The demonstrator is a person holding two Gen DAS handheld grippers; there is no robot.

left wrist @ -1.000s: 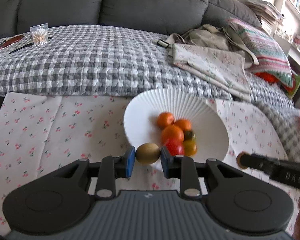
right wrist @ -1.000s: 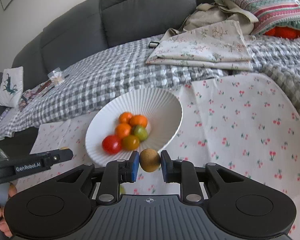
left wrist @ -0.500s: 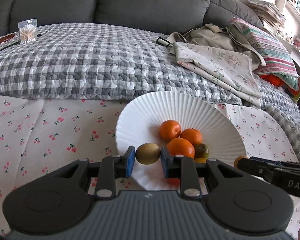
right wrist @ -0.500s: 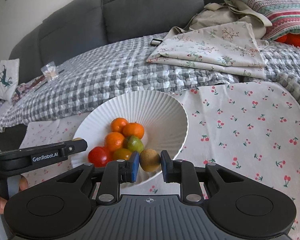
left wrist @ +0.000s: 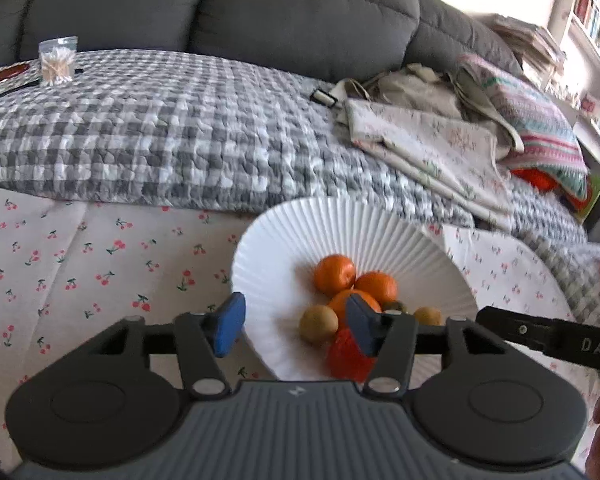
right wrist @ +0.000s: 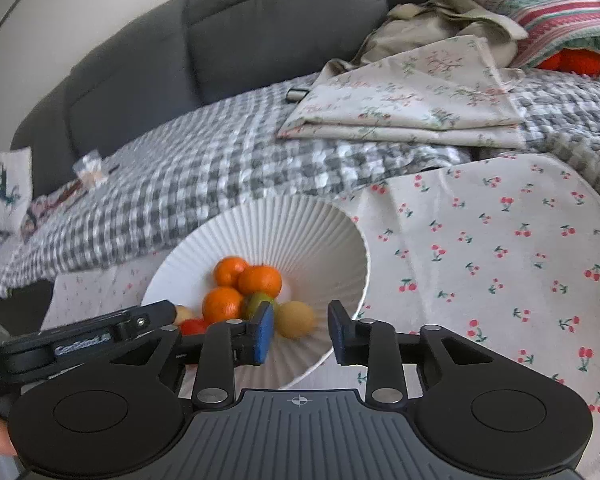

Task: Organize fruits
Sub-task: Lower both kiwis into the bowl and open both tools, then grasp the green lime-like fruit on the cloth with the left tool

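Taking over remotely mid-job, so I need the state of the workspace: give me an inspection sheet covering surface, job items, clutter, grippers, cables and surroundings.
Surface: cherry-print cloth, butting against a grey checked blanket.
Job's things: white ribbed bowl holds three oranges, a red tomato, a green fruit and two kiwis, both lying free.
Clutter: folded floral fabric, cotton-swab packet, striped cushion.
Grippers: left gripper and right gripper over the bowl, jaws just opened, pads clear of the kiwis.
Cables: nothing seen.
Surroundings: grey sofa, bookshelf.
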